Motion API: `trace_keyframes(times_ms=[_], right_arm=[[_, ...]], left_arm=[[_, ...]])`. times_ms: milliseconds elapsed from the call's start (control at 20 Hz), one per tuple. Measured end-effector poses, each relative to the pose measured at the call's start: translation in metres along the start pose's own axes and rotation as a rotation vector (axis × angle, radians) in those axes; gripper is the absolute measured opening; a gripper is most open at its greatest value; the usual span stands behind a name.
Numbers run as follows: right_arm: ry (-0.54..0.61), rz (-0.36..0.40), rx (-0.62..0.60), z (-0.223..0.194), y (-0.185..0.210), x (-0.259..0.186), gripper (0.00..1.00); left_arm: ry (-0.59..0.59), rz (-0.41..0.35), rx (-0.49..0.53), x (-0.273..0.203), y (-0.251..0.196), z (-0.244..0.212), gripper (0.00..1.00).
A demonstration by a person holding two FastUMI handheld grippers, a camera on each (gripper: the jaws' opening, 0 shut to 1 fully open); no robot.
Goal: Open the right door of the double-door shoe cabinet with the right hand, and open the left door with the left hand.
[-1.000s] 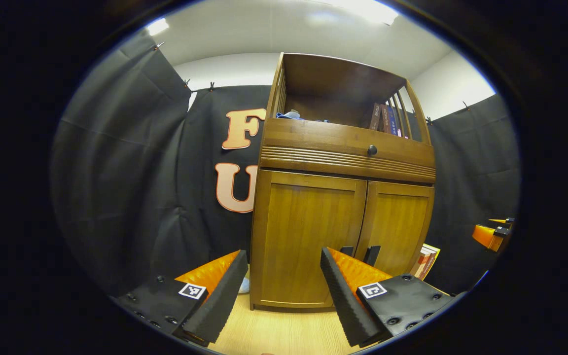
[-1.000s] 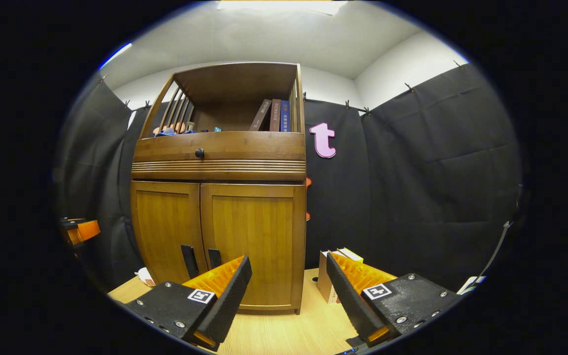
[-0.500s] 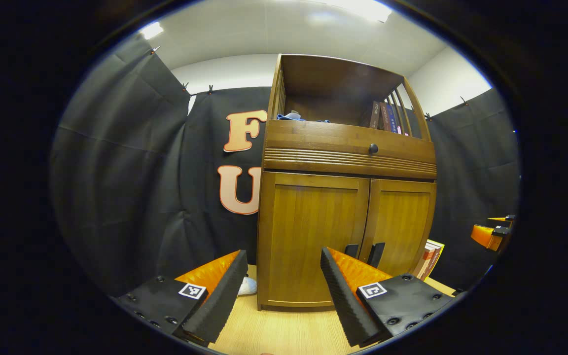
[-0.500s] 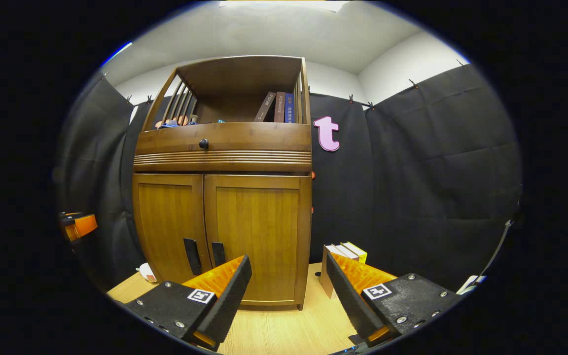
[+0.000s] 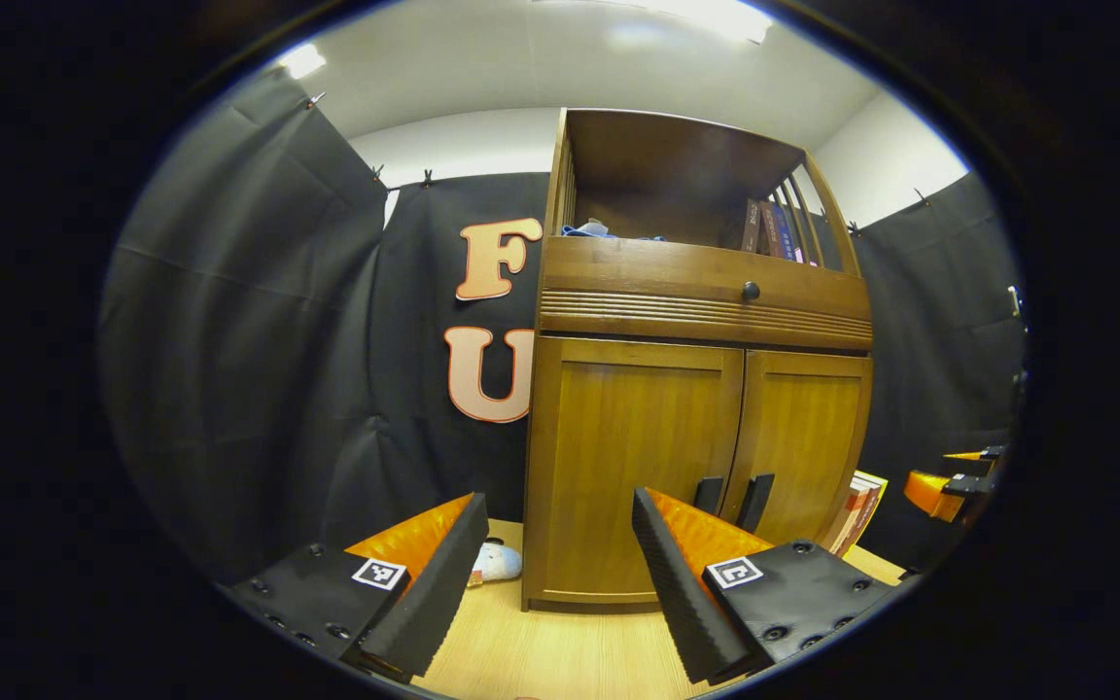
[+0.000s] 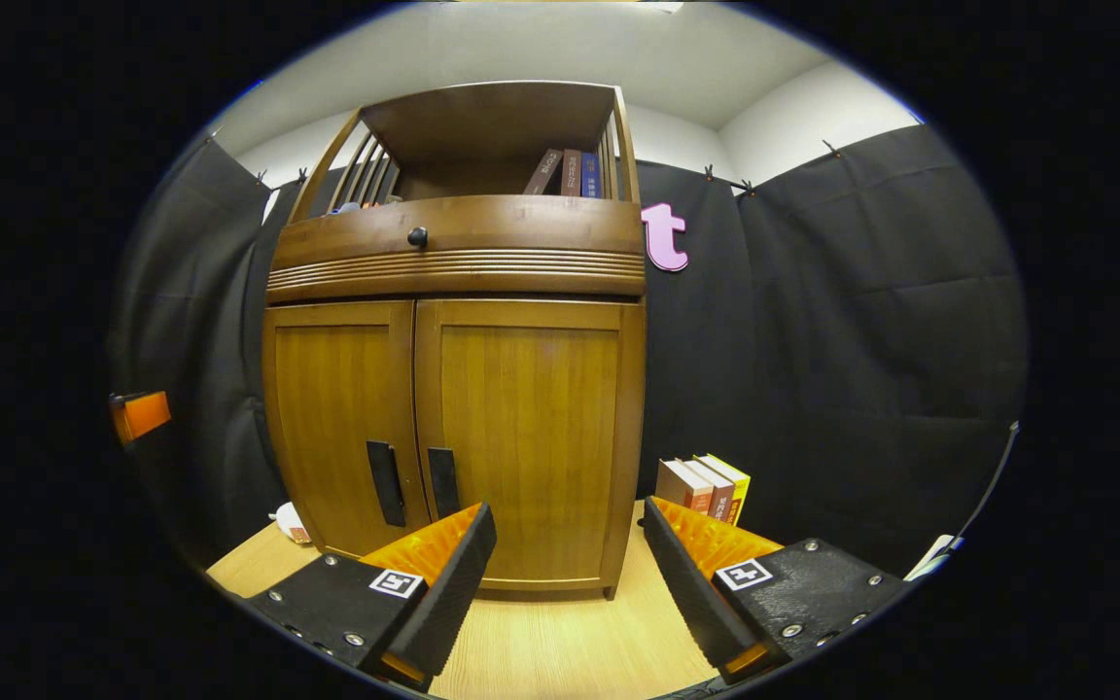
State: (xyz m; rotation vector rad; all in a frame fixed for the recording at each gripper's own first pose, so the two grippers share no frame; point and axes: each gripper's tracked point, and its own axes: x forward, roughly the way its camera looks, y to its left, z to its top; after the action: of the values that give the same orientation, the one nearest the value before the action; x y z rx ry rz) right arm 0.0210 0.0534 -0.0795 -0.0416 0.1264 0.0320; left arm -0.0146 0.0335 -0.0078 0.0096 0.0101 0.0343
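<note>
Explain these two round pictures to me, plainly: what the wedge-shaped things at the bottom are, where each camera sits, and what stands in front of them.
There is no robot arm here. A person holds a two-finger gripper in each hand, and a fisheye camera rides on each one, looking forward along its fingers. The wedges at the bottom are those fingers.

In the left gripper view, the left gripper is open and holds nothing. In the right gripper view, the right gripper is also open and empty. Each view catches the other gripper off at its edge.

Ahead stands a wooden shoe cabinet on a light wood floor. Its left door and right door are both shut, each with a dark upright handle near the middle seam. Books stand on the floor beside the cabinet, and more sit on its open top shelf.
</note>
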Motion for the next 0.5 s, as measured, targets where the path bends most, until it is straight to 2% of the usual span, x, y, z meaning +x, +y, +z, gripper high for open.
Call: trace_keyframes(times_ms=[200,450,500], right_arm=[[0.035,0.055,0.030,-0.016,0.033,0.021,0.94],[0.063,0.117,0.023,-0.032,0.073,0.052,0.94],[0.065,0.125,0.022,-0.036,0.081,0.060,0.94]], left_arm=[[0.016,0.011,-0.002,-0.004,0.006,-0.004,0.99],[0.011,0.028,0.004,-0.009,0.016,-0.003,0.94],[0.015,0.032,0.005,-0.009,0.018,-0.004,0.96]])
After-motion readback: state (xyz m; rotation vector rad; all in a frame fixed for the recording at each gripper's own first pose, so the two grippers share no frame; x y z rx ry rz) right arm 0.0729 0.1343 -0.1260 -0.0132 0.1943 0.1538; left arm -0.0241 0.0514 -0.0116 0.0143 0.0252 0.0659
